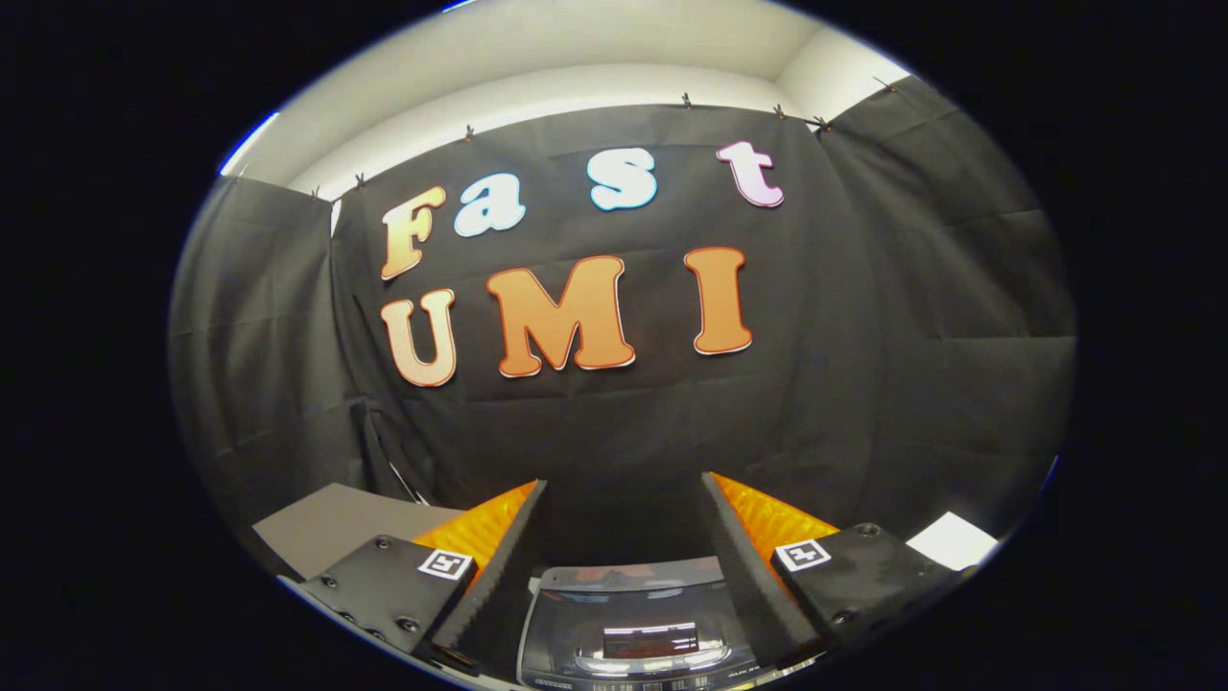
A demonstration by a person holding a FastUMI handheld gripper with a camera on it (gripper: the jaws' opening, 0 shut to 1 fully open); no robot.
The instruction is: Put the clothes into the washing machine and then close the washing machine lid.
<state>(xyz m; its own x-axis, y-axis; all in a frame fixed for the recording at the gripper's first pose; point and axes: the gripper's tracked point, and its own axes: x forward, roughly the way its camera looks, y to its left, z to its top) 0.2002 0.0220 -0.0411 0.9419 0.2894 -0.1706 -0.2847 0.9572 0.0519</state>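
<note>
In the gripper view we see our gripper [624, 509] held level with its two fingers spread wide apart, the dark foam pads [513, 557] facing each other across an empty gap and gripping nothing. Below and between the fingers sits the washing machine [628, 624], its glossy dark lid [633, 600] lying flat and closed, catching a bright reflection. Beyond the fingers hangs the booth's black cloth wall [863, 365], with a pale ceiling [595, 58] above it.

1 washing machine [628, 624], lid shut; 1 tongs [624, 523], 2 fingers [499, 566] apart, holding nothing.
</note>
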